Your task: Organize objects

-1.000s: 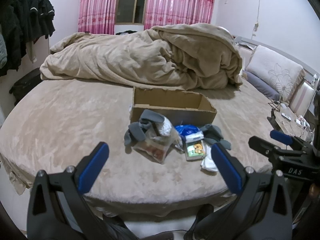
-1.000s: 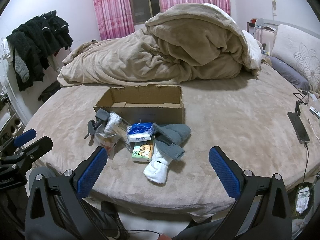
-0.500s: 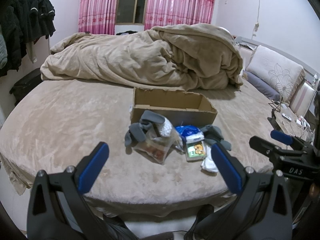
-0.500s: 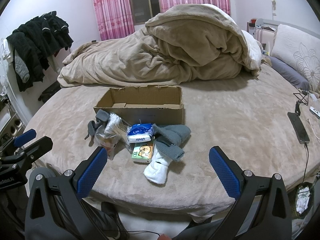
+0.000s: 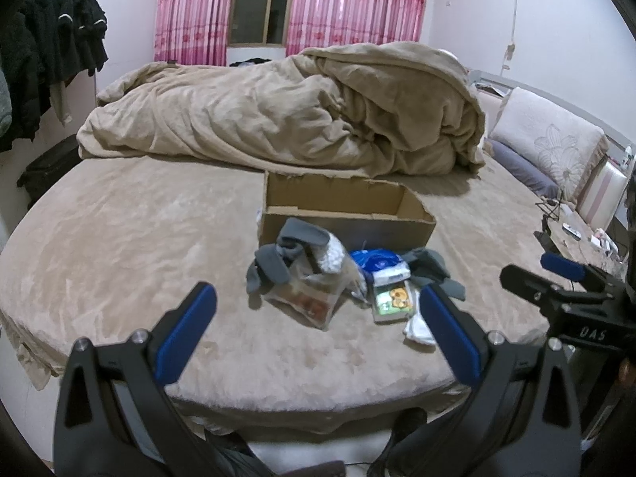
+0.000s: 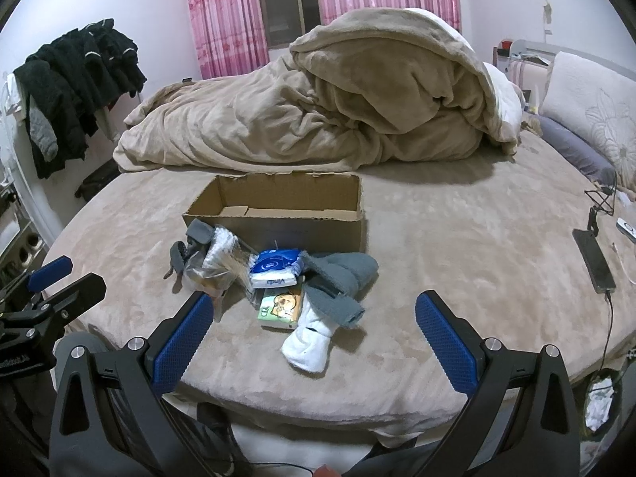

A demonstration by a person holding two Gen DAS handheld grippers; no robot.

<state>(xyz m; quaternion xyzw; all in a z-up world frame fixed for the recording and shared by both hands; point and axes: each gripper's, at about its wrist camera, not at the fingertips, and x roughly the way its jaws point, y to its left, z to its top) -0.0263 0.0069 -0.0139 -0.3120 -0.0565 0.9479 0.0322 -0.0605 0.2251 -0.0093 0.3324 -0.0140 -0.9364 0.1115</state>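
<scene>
1. Two tools, left tool and right tool, gape wide, gripping nothing.
2. Cardboard box sits on the bed; socks, tissue pack touch its 6 o'clock side.

the left gripper and the right gripper are both held level at about the same height, side by side, each with its blue-padded fingers spread wide apart and nothing between them, each seen at the edge of the other's view.
</scene>
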